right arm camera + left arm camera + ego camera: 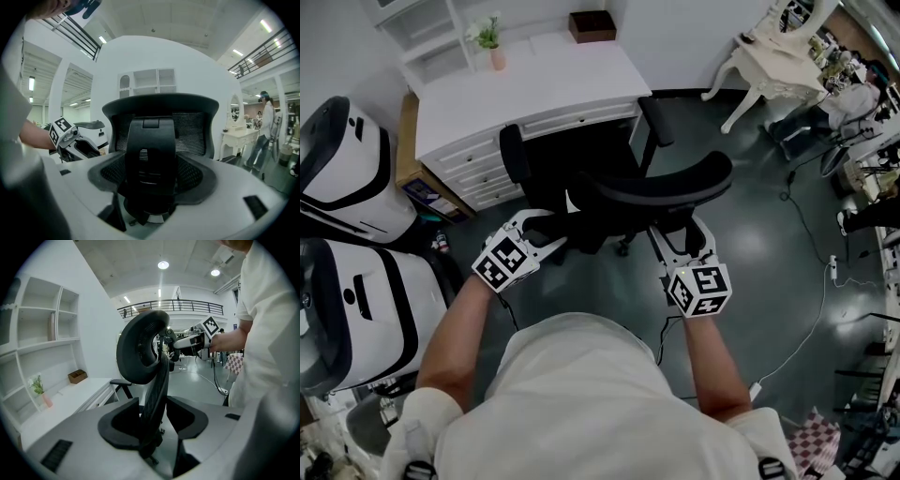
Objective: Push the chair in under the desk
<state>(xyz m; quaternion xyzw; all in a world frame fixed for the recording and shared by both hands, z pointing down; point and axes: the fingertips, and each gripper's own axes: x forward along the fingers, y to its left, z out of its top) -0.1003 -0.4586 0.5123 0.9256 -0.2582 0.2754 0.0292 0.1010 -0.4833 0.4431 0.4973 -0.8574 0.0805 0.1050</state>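
Left gripper (154, 420): jaws stand wide apart, astride the edge of the black chair's (609, 183) mesh backrest. Right gripper (151, 183): jaws apart around the chair's rear spine. The chair seat sits partly under the white tabletop (534, 89). The tabletop carries a brown box (592, 25), contents not discernible, and a potted plant (492, 45).

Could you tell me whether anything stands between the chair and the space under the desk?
Nothing visible does. The chair stands right at the opening of the desk, and no obstacle shows on the floor around it. The space under the desk itself is mostly hidden by the chair.
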